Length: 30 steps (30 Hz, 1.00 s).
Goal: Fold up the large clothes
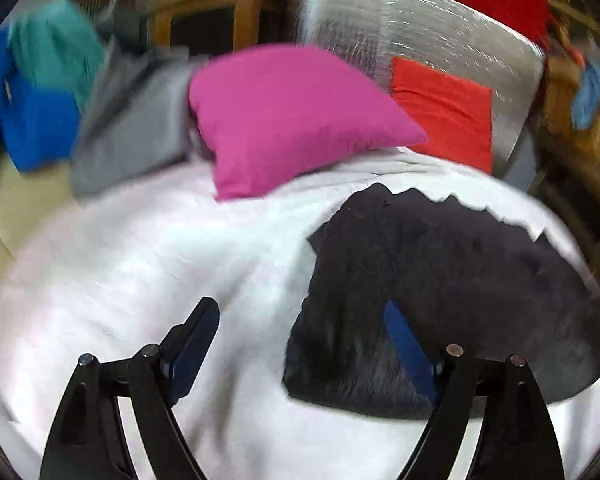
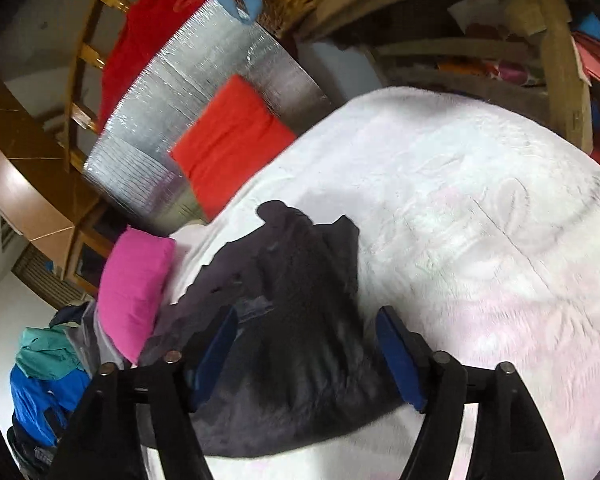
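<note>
Lying folded on the white bedspread (image 1: pixel 140 264), the dark fleece garment (image 1: pixel 440 300) looks finished, which likely explains both tongs standing wide and empty: left tongs (image 1: pixel 300 340) beside its edge, right tongs (image 2: pixel 306 354) over it

dark fuzzy garment (image 1: pixel 440 304) folded, flat on white blanket (image 1: pixel 140 264)

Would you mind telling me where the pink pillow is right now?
The pink pillow lies at the far edge of the white blanket, between the grey garment on its left and the orange cushion on its right in the left wrist view.
</note>
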Each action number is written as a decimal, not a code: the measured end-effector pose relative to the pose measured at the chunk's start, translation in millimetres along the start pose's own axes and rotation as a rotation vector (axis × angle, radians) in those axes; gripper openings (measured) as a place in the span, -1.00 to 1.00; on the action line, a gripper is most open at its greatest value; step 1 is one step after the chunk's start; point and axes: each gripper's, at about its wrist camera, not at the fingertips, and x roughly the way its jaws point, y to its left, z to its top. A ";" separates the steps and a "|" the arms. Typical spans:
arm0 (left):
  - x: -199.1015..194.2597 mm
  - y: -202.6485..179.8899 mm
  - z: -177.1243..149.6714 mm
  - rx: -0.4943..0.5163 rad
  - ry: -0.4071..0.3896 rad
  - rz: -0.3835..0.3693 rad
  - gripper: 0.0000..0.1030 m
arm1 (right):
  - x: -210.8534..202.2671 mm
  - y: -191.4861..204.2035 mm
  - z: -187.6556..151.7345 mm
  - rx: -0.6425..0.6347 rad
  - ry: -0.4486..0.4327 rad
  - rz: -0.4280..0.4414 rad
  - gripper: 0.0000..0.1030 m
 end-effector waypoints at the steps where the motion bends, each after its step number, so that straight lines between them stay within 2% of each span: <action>1: -8.9 -10.6 -7.2 0.061 -0.022 0.056 0.67 | -1.0 4.7 -4.8 -0.007 0.010 0.003 0.49; 4: -20.9 -23.5 -21.9 0.161 -0.056 0.165 0.67 | 0.7 18.7 -30.9 -0.015 0.080 0.040 0.50; 5: -24.6 -26.1 -25.3 0.176 -0.061 0.174 0.68 | 2.0 20.7 -38.5 -0.011 0.102 0.051 0.50; 8: -28.3 -28.3 -31.2 0.164 -0.053 0.156 0.68 | 7.5 31.6 -64.3 -0.015 0.172 0.079 0.50; 12: -36.6 -25.6 -34.9 0.119 -0.059 0.116 0.68 | 18.2 48.5 -82.4 -0.091 0.217 0.067 0.50; 15: -39.7 -25.8 -33.2 0.114 -0.083 0.116 0.68 | 24.4 54.9 -83.7 -0.120 0.211 0.054 0.50; 18: -40.0 -24.5 -32.0 0.103 -0.089 0.112 0.68 | 31.5 51.0 -82.4 -0.084 0.223 0.053 0.50; 30: -33.8 -32.6 -31.2 0.125 -0.081 0.104 0.69 | 45.4 47.2 -84.3 -0.068 0.289 0.043 0.50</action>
